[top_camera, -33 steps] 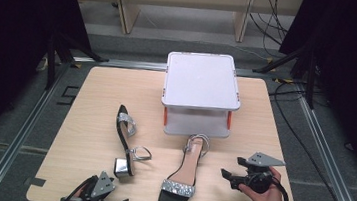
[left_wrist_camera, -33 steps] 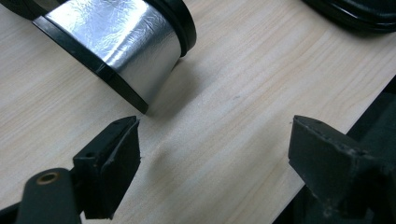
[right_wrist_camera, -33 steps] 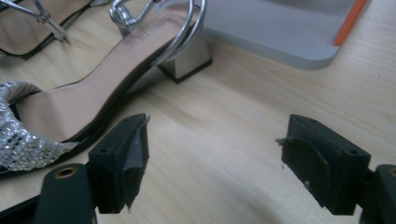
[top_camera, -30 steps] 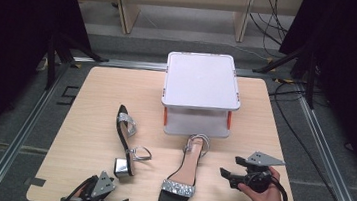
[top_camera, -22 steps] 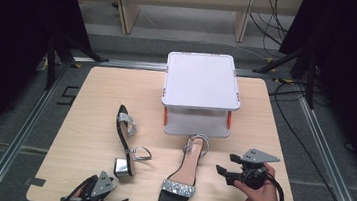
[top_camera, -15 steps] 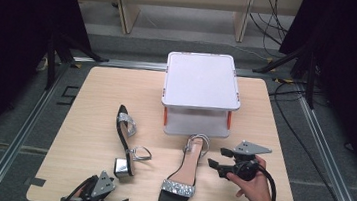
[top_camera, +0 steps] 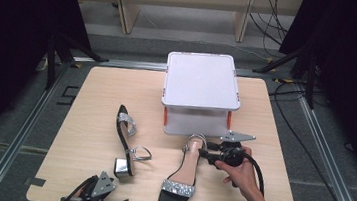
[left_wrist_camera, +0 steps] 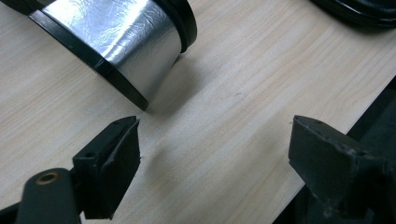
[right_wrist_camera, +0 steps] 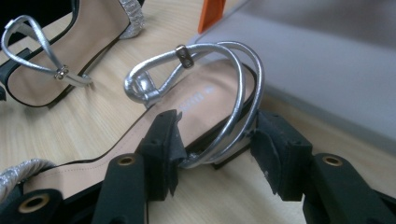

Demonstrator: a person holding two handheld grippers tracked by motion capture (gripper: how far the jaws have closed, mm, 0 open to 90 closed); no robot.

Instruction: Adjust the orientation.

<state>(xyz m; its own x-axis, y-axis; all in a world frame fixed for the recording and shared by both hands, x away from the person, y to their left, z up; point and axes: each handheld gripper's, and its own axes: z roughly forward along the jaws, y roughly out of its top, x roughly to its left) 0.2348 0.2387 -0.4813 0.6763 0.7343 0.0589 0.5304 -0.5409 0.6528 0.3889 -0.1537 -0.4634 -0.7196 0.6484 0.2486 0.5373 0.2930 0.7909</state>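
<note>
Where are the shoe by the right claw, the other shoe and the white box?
right shoe (top_camera: 183,169), high view, on its tan insole.
left shoe (top_camera: 126,124), high view, on its glittery toe strap.
white box (top_camera: 201,79), high view, on the middle of its lid.

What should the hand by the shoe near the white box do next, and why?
Probably finish closing. The right gripper has just been closing its jaws around the heel end of the right sandal, with the silver ankle strap between them, but the pads don't look pressed on yet. Squeezing fully should give a firm hold before lifting. The left gripper rests open.
</note>
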